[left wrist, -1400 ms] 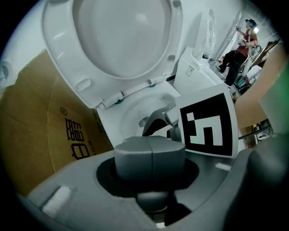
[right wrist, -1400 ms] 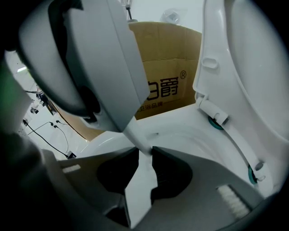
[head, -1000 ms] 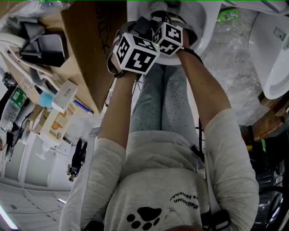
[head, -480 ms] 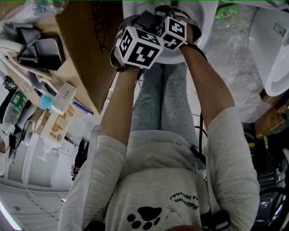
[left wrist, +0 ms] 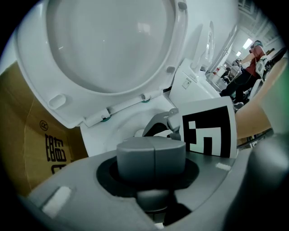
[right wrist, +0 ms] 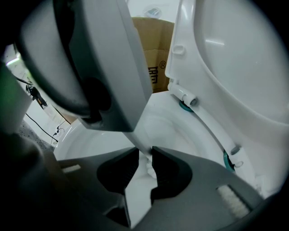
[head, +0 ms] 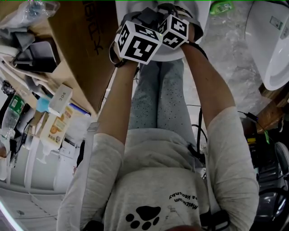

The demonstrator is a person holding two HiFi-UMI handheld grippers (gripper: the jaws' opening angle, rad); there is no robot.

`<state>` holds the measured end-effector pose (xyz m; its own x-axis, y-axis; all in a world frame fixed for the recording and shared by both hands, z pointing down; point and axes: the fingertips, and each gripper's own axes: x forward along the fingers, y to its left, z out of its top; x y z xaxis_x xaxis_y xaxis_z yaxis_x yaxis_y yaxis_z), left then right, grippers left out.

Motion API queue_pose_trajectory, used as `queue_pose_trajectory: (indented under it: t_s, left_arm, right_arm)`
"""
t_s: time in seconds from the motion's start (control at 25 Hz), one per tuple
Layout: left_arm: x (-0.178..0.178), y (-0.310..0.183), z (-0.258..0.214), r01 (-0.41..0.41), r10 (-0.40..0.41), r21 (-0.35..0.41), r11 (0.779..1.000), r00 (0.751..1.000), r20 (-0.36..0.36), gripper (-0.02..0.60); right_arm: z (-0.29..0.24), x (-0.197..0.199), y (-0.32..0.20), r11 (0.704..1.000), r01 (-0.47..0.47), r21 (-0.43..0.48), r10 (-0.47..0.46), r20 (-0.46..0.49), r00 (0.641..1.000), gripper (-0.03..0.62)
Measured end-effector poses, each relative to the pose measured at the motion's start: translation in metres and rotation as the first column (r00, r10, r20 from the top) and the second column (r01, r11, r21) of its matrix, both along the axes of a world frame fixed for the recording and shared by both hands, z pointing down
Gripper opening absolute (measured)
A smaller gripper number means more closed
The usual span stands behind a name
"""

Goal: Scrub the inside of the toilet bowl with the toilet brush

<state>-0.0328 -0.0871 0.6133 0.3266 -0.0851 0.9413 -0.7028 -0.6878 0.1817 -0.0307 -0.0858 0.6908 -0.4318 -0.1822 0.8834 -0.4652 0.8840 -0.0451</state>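
The toilet bowl [head: 168, 55] lies at the top of the head view, its inside [right wrist: 168, 127] white and its lid [left wrist: 113, 45] raised. The toilet brush has a grey cap [left wrist: 151, 155] and a white shaft [right wrist: 141, 143]. My left gripper [head: 137, 43] is shut round the grey cap. Just below it, my right gripper [right wrist: 144, 160] is shut on the white shaft over the bowl. Both marker cubes sit side by side, and the right one [left wrist: 210, 128] shows beside the left jaws. The brush head is hidden.
A tall cardboard box [head: 76, 40] stands close on the left of the toilet. Shelves with bottles and cartons [head: 56, 119] fill the far left. Another white fixture [head: 271, 49] sits at the right, with a green object [head: 222, 6] on the floor between.
Both grippers have shifted together a little toward the top of the head view, further over the bowl, keeping their hold on the brush.
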Motion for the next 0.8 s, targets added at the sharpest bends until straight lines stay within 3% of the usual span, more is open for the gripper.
queue_pose_trajectory:
  t_s: [0.8]
  left_arm:
    - [0.016,0.051,-0.004,-0.099,0.098,-0.051,0.994,0.995,-0.021,0.158]
  right_arm:
    - [-0.004,0.018,0.053,0.988,-0.145,-0.056,0.143,-0.038,0.989,0.084]
